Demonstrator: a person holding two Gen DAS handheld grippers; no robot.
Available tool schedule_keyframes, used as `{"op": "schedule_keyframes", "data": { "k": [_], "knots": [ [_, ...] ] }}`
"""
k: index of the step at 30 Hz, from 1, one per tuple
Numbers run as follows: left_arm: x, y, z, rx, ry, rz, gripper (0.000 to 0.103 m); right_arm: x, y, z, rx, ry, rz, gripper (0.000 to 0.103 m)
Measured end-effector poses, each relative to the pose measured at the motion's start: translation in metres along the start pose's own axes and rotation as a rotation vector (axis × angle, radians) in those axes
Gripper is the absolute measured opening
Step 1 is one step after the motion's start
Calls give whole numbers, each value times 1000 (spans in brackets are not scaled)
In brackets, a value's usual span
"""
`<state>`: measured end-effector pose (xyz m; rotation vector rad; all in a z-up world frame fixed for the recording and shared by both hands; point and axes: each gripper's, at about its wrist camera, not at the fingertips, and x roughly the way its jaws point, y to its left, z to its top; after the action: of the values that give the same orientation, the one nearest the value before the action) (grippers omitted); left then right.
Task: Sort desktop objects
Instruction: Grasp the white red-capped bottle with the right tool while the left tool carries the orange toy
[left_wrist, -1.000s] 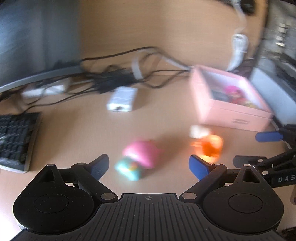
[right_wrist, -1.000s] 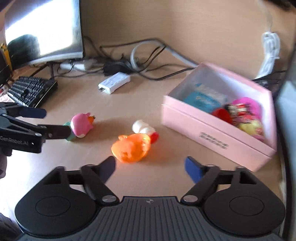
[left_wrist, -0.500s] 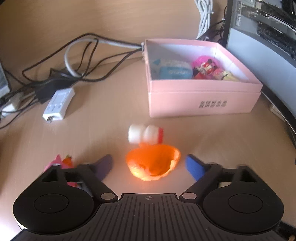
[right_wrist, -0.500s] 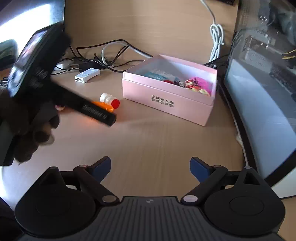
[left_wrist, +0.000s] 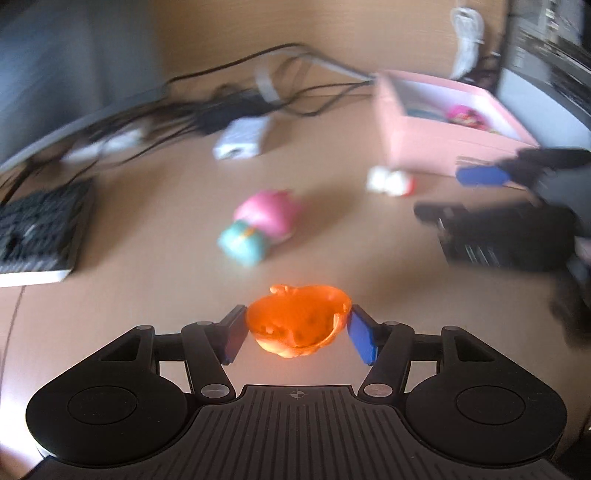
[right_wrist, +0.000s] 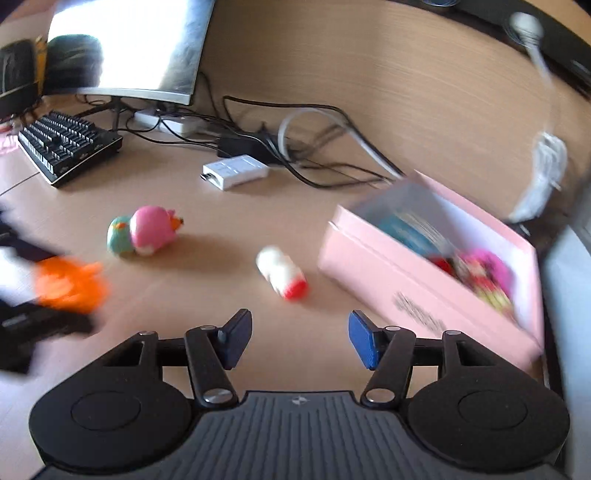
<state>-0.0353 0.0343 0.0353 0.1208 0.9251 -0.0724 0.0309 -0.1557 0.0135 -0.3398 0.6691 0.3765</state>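
L gripper (left_wrist: 297, 334) pinches the orange toy (left_wrist: 298, 319) btwn both pads, off the desk; pink box (left_wrist: 436, 122) lies ahead and to the right, well apart. R gripper (right_wrist: 300, 339) spread, empty; white bottle (right_wrist: 282, 273) just ahead of it, long axis diagonal, red cap nearer. R closer to box.

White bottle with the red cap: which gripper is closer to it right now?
Right. The right gripper is open just short of the white bottle, which lies ahead of its fingertips. The left gripper, shut on the orange toy, is farther off to the bottle's left.
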Motion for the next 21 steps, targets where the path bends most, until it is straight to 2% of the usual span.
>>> {"op": "schedule_keyframes", "data": {
  "k": [3, 6, 7, 11, 15, 18, 21],
  "knots": [
    [-13, 19, -13, -65, 8, 43, 64, 24, 7, 13, -39, 17, 17, 50],
    [-23, 30, -24, -103, 14, 69, 64, 43, 10, 18, -53, 63, 42, 33],
    [-26, 31, -26, -113, 17, 74, 64, 44, 9, 20, -42, 64, 52, 25],
    [-29, 32, -28, -114, 28, 51, 64, 28, 4, 22, 6, 81, 91, 25],
    [-28, 16, -20, -47, 14, -5, 64, -28, -8, 14, 46, 75, 158, 25],
    [-25, -1, -5, 10, -9, -58, 64, -70, -23, 9, 60, 59, 150, 25],
    [-25, -18, 22, 65, -65, -116, 64, -113, -47, 13, 104, 11, 84, 25]
  ]
}}
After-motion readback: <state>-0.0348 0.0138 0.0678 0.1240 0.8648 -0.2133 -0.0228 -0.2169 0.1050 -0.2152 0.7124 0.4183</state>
